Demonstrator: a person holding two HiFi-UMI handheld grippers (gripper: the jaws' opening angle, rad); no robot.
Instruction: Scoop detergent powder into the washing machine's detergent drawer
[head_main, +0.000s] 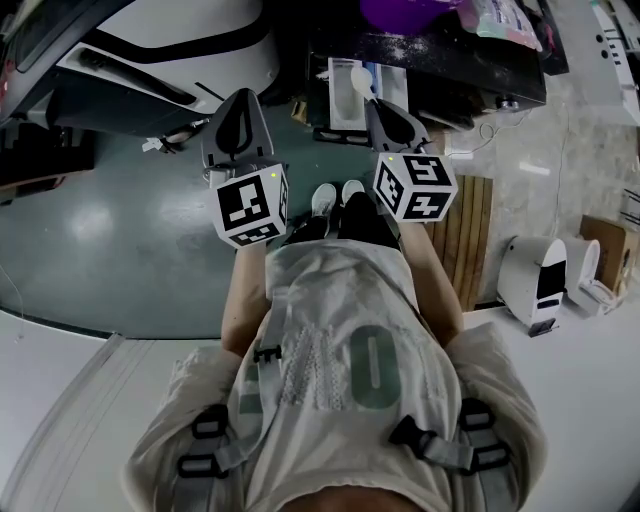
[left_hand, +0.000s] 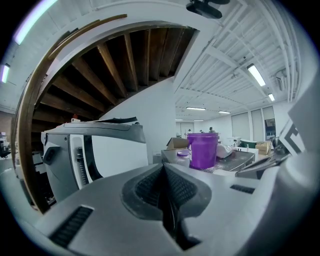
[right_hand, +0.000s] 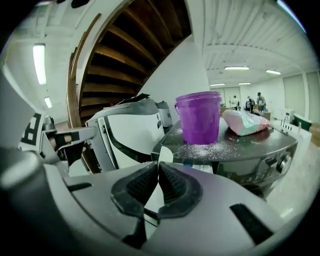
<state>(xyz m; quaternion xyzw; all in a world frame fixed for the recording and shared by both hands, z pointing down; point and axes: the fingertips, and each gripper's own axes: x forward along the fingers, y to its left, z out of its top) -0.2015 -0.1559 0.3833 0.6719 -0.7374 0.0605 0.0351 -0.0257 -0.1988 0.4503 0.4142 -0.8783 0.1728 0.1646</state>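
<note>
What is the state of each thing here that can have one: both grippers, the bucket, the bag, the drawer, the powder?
left gripper: shut, empty.
right gripper: shut, empty.
purple bucket: upright on the washing machine.
bag: lying on its side beside the purple bucket.
detergent drawer: pulled out.
powder: spilled on the machine's top by the bucket.

Left gripper (left_hand: 163, 172) & right gripper (right_hand: 157, 170): matt grey plastic shells w/ black ribbed, rubbery-looking pads (right_hand: 137, 187). Purple bucket (right_hand: 197, 117) is smooth, semi-translucent plastic, on a dark glossy washing machine top (right_hand: 260, 142) w/ grainy white powder (right_hand: 210, 149) scattered on it; the bag (right_hand: 246, 122) next to it is shiny crinkled plastic film. Floor (head_main: 120, 250) glossy grey-green, slat mat (head_main: 465, 235) bare wood, stair beams (left_hand: 125, 55) dark wood, shirt (head_main: 340, 330) soft matt cloth.
</note>
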